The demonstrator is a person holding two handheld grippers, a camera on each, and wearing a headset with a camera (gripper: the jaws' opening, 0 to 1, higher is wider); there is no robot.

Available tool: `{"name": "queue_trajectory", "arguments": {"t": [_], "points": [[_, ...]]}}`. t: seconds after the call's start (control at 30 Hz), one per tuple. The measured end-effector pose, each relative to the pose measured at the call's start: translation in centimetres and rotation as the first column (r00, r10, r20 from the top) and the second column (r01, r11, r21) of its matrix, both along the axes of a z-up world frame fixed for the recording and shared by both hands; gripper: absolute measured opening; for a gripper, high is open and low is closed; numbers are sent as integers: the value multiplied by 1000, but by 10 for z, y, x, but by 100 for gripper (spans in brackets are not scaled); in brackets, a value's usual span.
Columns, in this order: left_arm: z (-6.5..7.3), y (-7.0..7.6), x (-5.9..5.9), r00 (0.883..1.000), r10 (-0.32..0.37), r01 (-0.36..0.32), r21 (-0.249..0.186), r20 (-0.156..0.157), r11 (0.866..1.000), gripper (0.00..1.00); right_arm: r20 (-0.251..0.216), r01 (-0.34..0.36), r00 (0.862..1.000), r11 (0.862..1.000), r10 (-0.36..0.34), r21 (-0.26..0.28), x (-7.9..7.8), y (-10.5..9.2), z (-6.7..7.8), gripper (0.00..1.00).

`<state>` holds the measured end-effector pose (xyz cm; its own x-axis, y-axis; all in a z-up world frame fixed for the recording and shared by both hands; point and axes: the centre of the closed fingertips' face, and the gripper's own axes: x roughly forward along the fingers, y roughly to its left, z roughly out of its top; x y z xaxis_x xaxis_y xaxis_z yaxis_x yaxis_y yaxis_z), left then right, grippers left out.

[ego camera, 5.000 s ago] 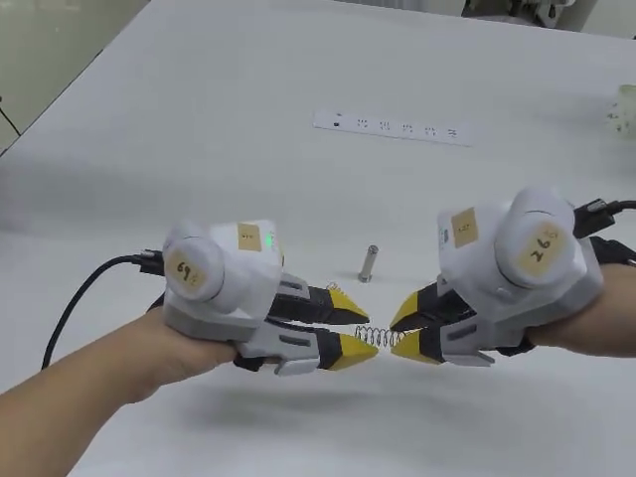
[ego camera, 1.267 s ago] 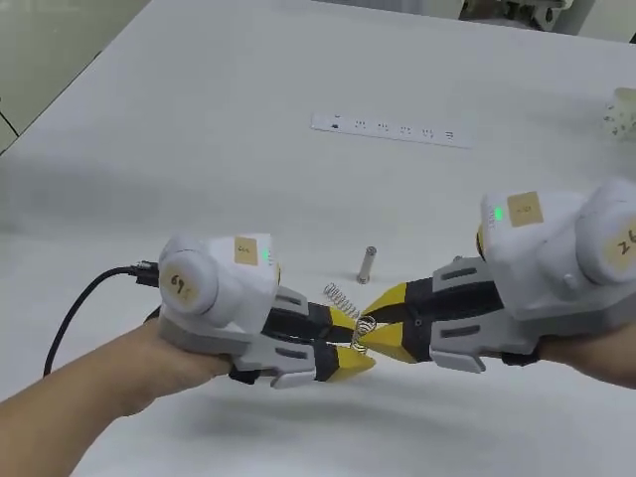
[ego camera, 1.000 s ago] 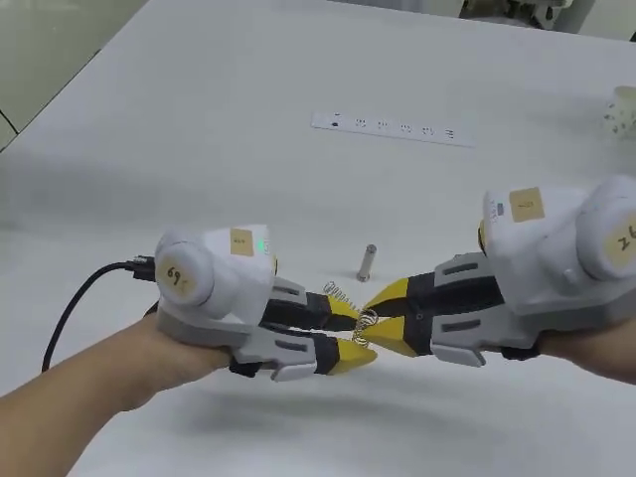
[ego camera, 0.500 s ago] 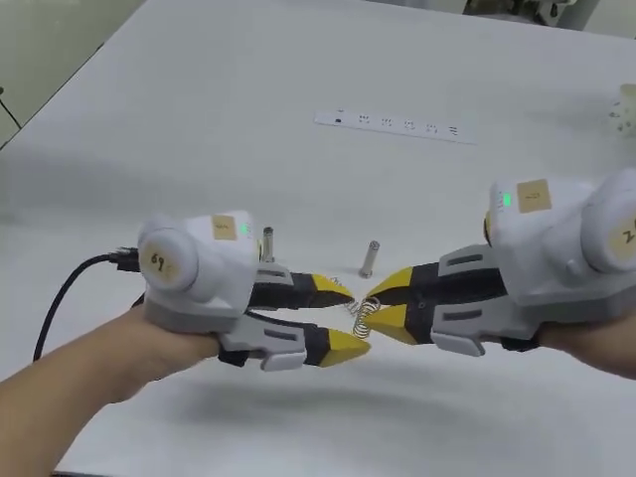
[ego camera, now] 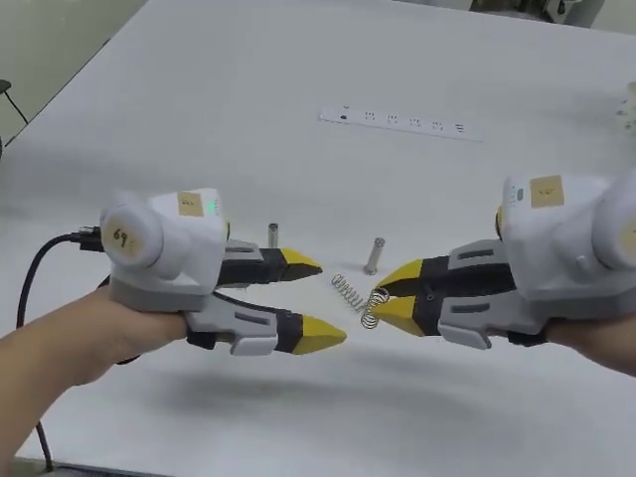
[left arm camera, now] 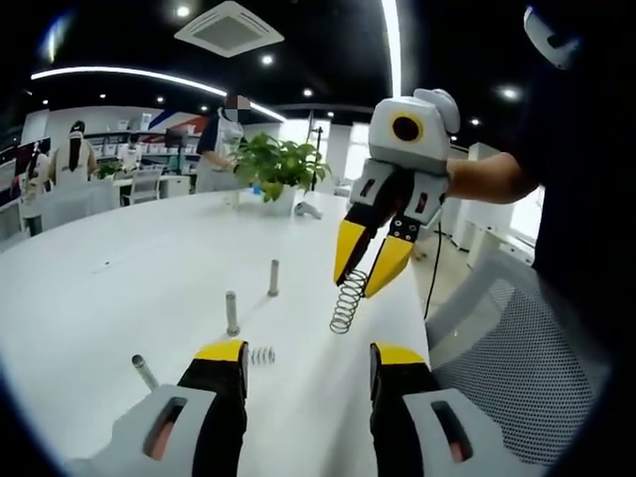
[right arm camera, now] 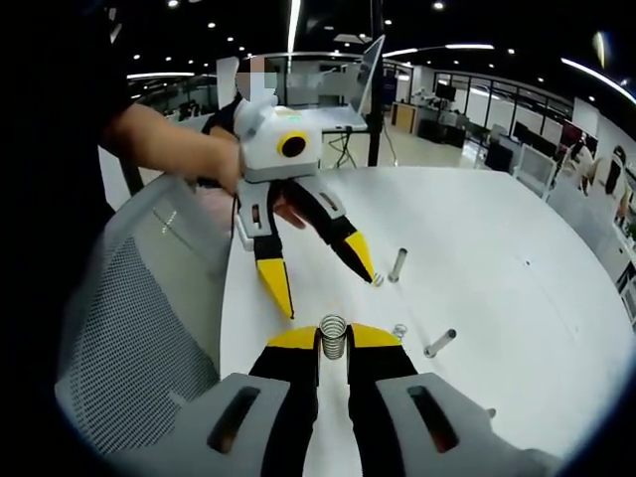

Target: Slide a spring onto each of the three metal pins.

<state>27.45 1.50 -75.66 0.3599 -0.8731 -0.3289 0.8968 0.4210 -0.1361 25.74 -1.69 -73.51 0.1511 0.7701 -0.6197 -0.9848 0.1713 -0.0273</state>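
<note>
Head view: my left hand-held gripper [ego camera: 316, 298] hovers over the white table [ego camera: 199, 99], its yellow-tipped jaws spread wide with nothing between them. My right hand-held gripper [ego camera: 383, 300] faces it tip to tip, jaws nearly closed and pinching the upper end of a spring [ego camera: 370, 310]. A second spring [ego camera: 345, 290] lies loose on the table just beside the held one, between the two grippers. Behind them stand two bare metal pins, the left pin [ego camera: 273, 236] and the right pin [ego camera: 375, 255], both upright. A white power strip [ego camera: 402, 122] lies well apart, farther back on the table.

Left gripper view: my own jaws rise wide apart around the left hand-held gripper [left arm camera: 310, 353]. Across from them the right hand-held gripper [left arm camera: 370, 270] dangles the spring [left arm camera: 346, 301] from its tips above the table. Three pins stand in a row, the far pin [left arm camera: 273, 277], the middle pin [left arm camera: 231, 313] and the near pin [left arm camera: 144, 373], none carrying a spring. The second spring [left arm camera: 262, 355] lies near the middle pin.

Right gripper view: the right hand-held gripper [right arm camera: 334, 338] grips the spring [right arm camera: 333, 336], seen end-on, with the left hand-held gripper [right arm camera: 323, 281] splayed open beyond it.
</note>
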Motion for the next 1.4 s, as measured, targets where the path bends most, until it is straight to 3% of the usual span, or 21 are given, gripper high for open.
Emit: {"name": "queue_trajectory", "arguments": {"t": [0.47,0.6,0.8,1.07,1.4], "points": [[-5,40,5,992,125,-125,40,-10,991,75,23,40,999,999,-40,-5,10,-8,-1,7],[-4,46,9,987,163,-163,33,-7,986,87,22,58,998,998,-58,-2,13,-12,0,7],[-6,56,13,979,205,-205,31,-11,978,97,22,68,997,998,-68,-9,13,-16,-1,7],[-7,63,13,973,231,-231,32,-16,973,98,23,84,996,996,-83,-23,14,-23,-4,7],[-9,71,12,967,253,-252,35,-19,967,98,48,176,984,984,-174,-32,43,-54,-1,7]]}}
